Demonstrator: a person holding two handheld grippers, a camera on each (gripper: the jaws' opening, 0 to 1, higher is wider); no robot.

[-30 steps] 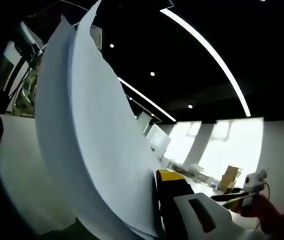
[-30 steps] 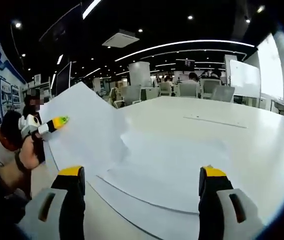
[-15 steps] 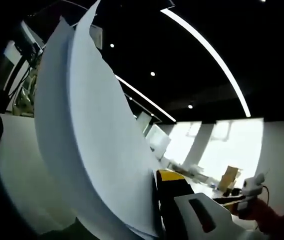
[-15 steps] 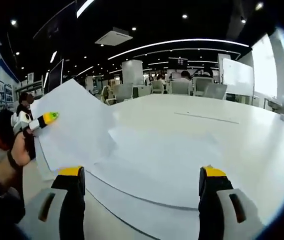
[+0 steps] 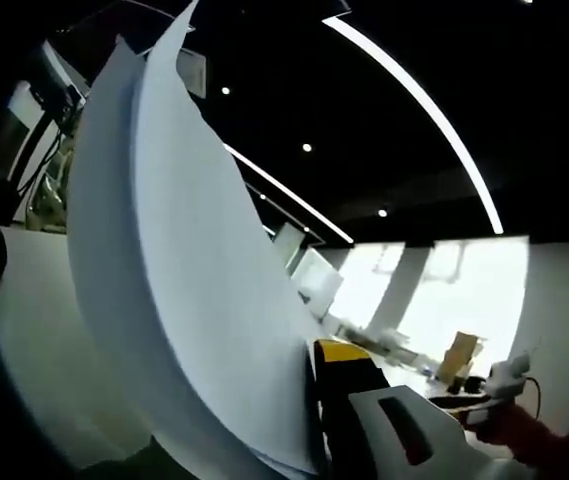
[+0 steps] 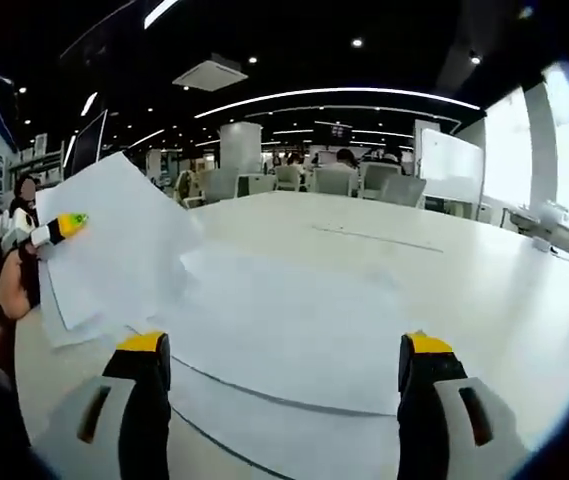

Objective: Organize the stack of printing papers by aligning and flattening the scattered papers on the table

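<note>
In the left gripper view, papers (image 5: 184,300) curve up from the lower centre to the upper left of the frame, clamped at their lower edge in the left gripper (image 5: 309,420). In the right gripper view the same lifted papers (image 6: 114,250) stand at the left, with more sheets (image 6: 284,330) lying flat mid-frame on the white table (image 6: 464,280). The right gripper (image 6: 282,400) hangs at the bottom, jaws wide apart, holding nothing.

office chairs (image 6: 339,180), whiteboard (image 6: 451,168), ceiling lights (image 5: 419,105)
</note>
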